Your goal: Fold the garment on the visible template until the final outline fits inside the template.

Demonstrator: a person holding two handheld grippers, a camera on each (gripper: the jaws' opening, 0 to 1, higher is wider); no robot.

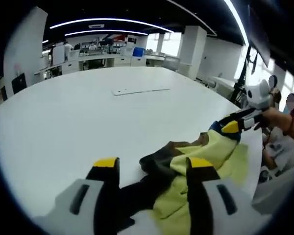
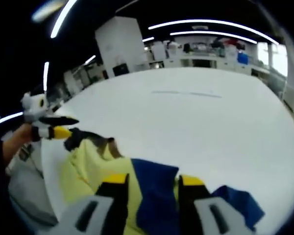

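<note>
A crumpled garment (image 1: 210, 147) of yellow, dark brown and blue cloth lies at the near edge of the white table (image 1: 88, 112). My left gripper (image 1: 153, 163) is open, its jaws wide apart over the dark brown part. My right gripper (image 1: 236, 123), held by a hand, comes in from the right at the garment's blue end. In the right gripper view the garment (image 2: 88, 166) lies below my open right gripper (image 2: 153, 180), with blue cloth between its jaws. My left gripper (image 2: 59, 126) sits at the far dark end. A thin flat pale sheet (image 1: 139, 91) lies mid-table, also visible as the sheet (image 2: 186, 93).
The table edge (image 1: 252, 152) runs just beside the garment, with a seated person (image 1: 284, 137) beyond it. Desks, shelves and a white pillar (image 1: 191, 49) stand at the far side of the room. A grey sleeve (image 2: 24, 181) shows at the lower left.
</note>
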